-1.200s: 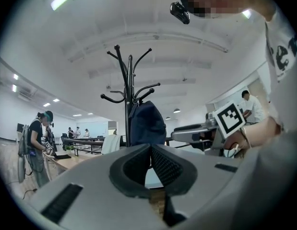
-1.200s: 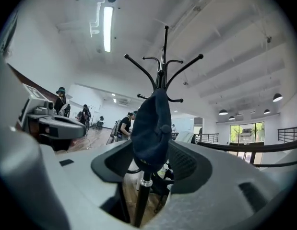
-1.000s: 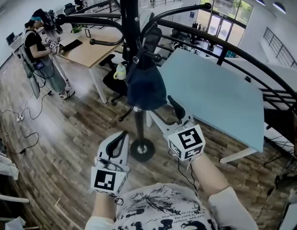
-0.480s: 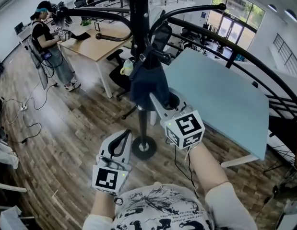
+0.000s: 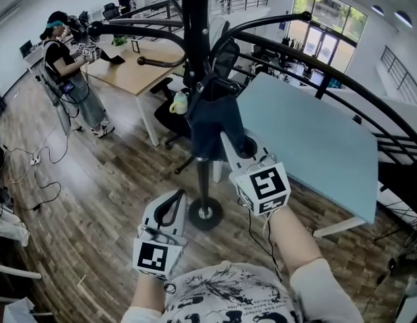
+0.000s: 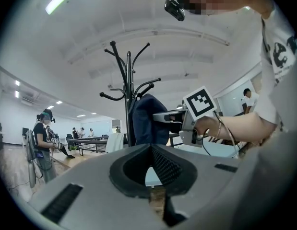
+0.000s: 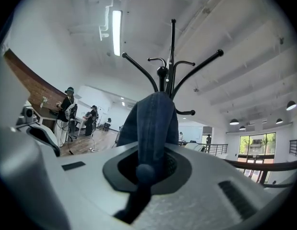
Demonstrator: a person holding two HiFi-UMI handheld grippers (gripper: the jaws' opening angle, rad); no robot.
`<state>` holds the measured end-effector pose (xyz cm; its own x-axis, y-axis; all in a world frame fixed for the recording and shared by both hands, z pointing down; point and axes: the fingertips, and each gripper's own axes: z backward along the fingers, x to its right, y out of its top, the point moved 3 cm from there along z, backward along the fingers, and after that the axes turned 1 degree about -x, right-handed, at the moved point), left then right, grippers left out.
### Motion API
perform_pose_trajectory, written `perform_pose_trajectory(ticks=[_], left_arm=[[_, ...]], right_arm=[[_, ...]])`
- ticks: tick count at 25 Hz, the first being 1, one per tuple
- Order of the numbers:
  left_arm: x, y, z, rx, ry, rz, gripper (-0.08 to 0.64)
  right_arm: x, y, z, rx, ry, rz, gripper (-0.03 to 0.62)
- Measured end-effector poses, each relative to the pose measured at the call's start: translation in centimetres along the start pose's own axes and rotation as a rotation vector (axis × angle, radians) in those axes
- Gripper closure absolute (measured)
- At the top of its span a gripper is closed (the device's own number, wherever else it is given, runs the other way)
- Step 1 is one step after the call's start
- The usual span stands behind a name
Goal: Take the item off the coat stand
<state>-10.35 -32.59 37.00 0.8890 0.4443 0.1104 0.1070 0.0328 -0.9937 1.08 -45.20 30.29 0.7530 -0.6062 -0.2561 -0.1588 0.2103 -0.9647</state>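
Upper left of the head view: a person (image 5: 63, 73) stands at a wooden counter (image 5: 137, 73), well apart from you. The black print on your shirt (image 5: 228, 295) cannot be read.

Lower left: your left tool (image 5: 170, 207) points level at waist height, with its jaws together and nothing between them. It sits where it was a second ago. Its marker cube (image 5: 154, 256) bears a black-and-white square pattern.

Centre: the coat stand (image 5: 195, 32) rises from its round base (image 5: 205, 214) on the wood floor. The blue denim item (image 5: 211, 126) hangs on the stand, just below the curved arms.

Right of centre: your right tool (image 5: 235, 147) was open and short of the item a second ago. It has since risen to the item and its jaws have just been closing. In the right gripper view they are clamped on a fold of the denim. The forearm reaches forward and the tool points level. Its cube (image 5: 263, 187) also bears a square marker.

Right: a pale blue counter (image 5: 309, 140) stands behind the right tool.
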Motion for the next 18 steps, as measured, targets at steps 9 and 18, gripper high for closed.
perform_pose_trajectory(ticks=[9, 18], left_arm=[[-0.5, 0.4, 1.2, 0.017, 0.003, 0.001, 0.555], [-0.2, 0.7, 1.2, 0.029, -0.029, 0.007, 0.555]], right_arm=[[0.0, 4.3, 3.2, 0.064, -0.063, 0.039, 0.591], [-1.0, 3.8, 7.6, 0.063, -0.109, 0.062, 0.591]])
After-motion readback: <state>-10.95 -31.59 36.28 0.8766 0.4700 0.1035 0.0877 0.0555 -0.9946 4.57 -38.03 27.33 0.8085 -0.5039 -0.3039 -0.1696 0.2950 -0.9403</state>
